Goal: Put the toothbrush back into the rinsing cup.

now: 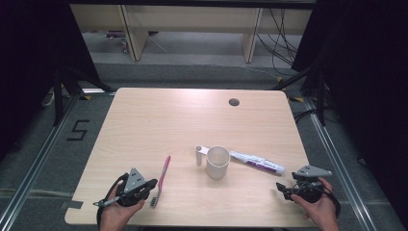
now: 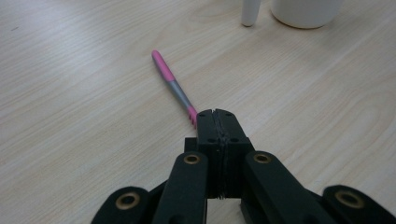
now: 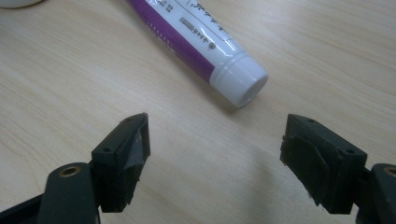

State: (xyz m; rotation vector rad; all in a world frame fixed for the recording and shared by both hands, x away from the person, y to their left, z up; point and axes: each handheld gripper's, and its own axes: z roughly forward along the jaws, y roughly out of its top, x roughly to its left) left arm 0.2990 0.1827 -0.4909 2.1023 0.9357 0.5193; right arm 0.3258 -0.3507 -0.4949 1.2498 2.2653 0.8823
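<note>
Nearest us, our left tool (image 2: pixel 217 122) was clamped on the toothbrush (image 2: pixel 170 83) head, flat on the worktop (image 1: pixel 159 120); we judged a straight lift safest. Right tool (image 3: pixel 215 158) stood apart.

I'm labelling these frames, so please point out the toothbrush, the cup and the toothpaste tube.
toothbrush (image 1: pixel 164 172): high view, middle of the pink handle.
cup (image 1: pixel 217 162): high view, white outer wall.
toothpaste tube (image 3: pixel 187 35): right gripper view, purple-and-white body above the cap.
</note>
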